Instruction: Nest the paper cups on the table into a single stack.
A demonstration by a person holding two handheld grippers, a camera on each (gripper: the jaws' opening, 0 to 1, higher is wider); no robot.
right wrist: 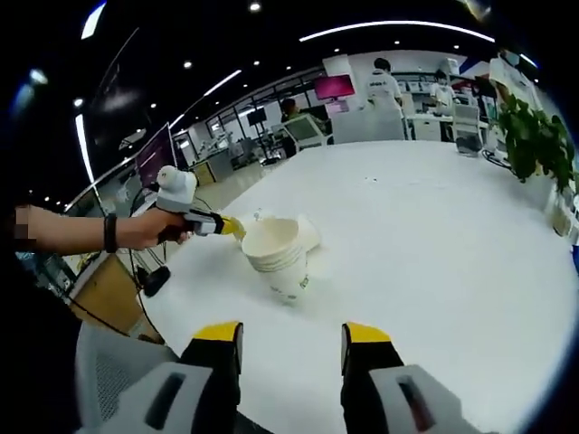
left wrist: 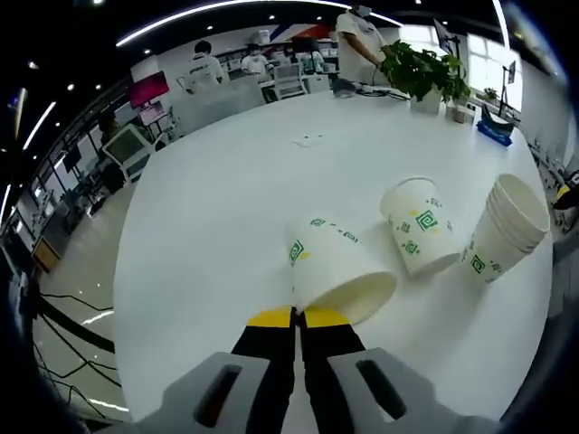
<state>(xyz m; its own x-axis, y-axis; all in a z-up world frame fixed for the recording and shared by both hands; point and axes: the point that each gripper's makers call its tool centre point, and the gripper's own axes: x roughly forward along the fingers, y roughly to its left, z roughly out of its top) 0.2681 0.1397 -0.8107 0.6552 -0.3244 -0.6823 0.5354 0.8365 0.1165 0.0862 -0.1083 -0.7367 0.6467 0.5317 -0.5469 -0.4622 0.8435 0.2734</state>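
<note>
In the left gripper view a white paper cup (left wrist: 330,262) with green and yellow marks lies on its side on the white table (left wrist: 217,217), mouth towards me. My left gripper (left wrist: 296,317) is shut, its yellow tips pinched on that cup's near rim. A second single cup (left wrist: 418,226) lies to its right. Further right lies a nested stack of cups (left wrist: 507,226). In the right gripper view my right gripper (right wrist: 291,334) stands open and holds nothing, short of the stack (right wrist: 279,255). Behind the stack a person's hand holds the left gripper (right wrist: 233,226) at a cup (right wrist: 306,231).
A potted plant (left wrist: 421,72) and small items stand at the table's far end, also seen as the plant (right wrist: 538,145) at the right. Desks, monitors and several people fill the room behind. The table edge (right wrist: 172,316) runs close to my right gripper.
</note>
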